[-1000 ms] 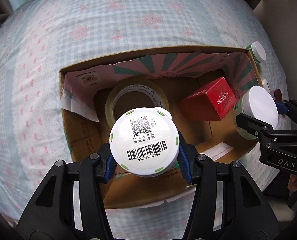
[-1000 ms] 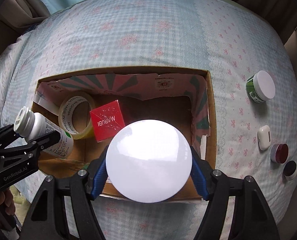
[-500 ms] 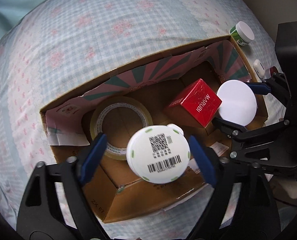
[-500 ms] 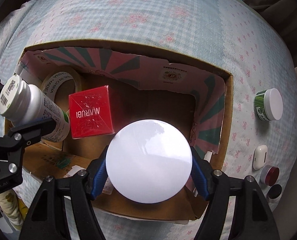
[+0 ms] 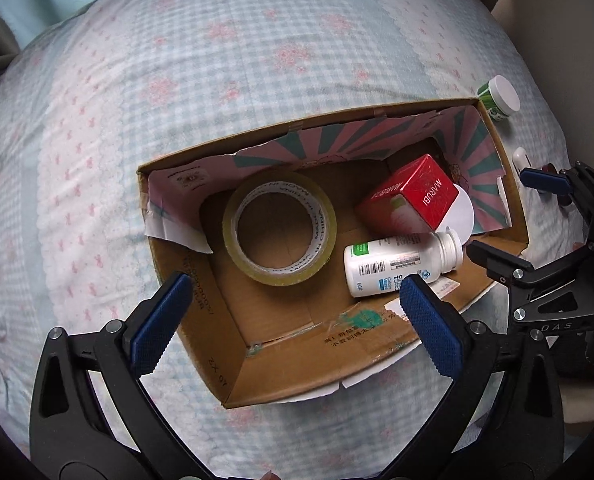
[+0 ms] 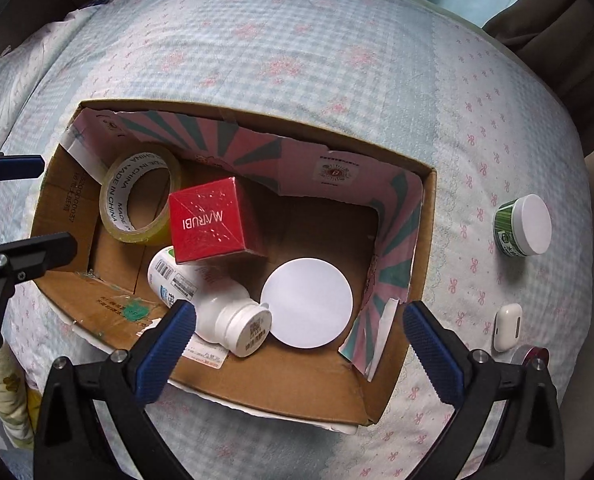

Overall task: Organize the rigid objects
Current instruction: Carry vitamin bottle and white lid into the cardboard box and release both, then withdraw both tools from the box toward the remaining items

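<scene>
Both drops just done: left gripper (image 5: 289,300) and right gripper (image 6: 297,332) now spread wide, empty. White bottle (image 5: 401,262) and white-lidded jar (image 6: 307,308) lie inside cardboard box (image 6: 427,240). Green jar (image 6: 523,230), earbud case (image 6: 507,326) remain on bed (image 6: 297,60).

Red box (image 6: 207,220): "MARUBI" in white, seen upside down
Tape roll (image 5: 279,227): "MADE IN CHINA" repeated round its inner core
White bottle (image 5: 397,266): barcodes and "60" on the label — smaller print too fine to read
Cardboard box (image 5: 233,364): "ZX 07" on the near left wall
Right gripper (image 5: 537,216): "DAS" on its body
</scene>
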A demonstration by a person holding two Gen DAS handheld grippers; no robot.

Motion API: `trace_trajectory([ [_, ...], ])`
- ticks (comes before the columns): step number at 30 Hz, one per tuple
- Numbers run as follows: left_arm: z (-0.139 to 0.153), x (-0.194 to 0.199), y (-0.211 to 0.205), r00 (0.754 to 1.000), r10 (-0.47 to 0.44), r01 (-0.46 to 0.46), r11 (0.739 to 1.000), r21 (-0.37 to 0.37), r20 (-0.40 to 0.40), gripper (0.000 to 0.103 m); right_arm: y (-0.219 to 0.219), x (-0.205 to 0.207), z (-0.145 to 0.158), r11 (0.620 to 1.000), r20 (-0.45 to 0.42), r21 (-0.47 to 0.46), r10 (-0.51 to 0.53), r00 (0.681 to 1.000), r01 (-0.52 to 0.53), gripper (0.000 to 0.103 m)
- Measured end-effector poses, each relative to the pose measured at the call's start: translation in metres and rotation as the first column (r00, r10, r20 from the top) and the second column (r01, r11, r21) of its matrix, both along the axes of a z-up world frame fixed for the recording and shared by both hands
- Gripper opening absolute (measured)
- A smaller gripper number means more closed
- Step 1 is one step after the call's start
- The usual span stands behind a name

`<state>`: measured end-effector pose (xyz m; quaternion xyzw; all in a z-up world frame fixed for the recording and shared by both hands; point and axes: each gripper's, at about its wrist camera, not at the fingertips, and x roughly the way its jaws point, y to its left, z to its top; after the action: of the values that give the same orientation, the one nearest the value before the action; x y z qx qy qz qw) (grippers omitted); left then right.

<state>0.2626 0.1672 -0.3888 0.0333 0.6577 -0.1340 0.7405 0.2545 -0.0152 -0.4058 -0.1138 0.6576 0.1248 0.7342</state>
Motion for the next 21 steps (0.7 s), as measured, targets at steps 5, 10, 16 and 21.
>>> trace_trajectory([
  [5, 0.016, -0.009, 0.007, 0.999, 0.037, -0.037, 0.999, -0.019, 0.02, 0.103, -0.001, -0.006, 0.016, 1.0, 0.011, 0.023, -0.022, 1.0, 0.022, 0.103],
  [10, 0.041, -0.022, 0.011, 0.996, 0.057, -0.056, 0.998, -0.026, 0.066, 0.103, 0.0, -0.016, 0.042, 0.998, 0.042, 0.045, -0.044, 0.998, 0.043, 0.103],
  [16, 0.083, -0.045, 0.019, 0.988, 0.082, -0.078, 0.996, -0.038, 0.134, 0.103, 0.003, -0.035, 0.086, 0.998, 0.098, 0.059, -0.038, 0.994, 0.033, 0.103],
  [21, 0.119, -0.067, 0.021, 0.975, 0.117, -0.108, 0.993, -0.056, 0.191, 0.103, 0.0, -0.058, 0.127, 0.995, 0.132, 0.077, -0.075, 0.988, 0.065, 0.103],
])
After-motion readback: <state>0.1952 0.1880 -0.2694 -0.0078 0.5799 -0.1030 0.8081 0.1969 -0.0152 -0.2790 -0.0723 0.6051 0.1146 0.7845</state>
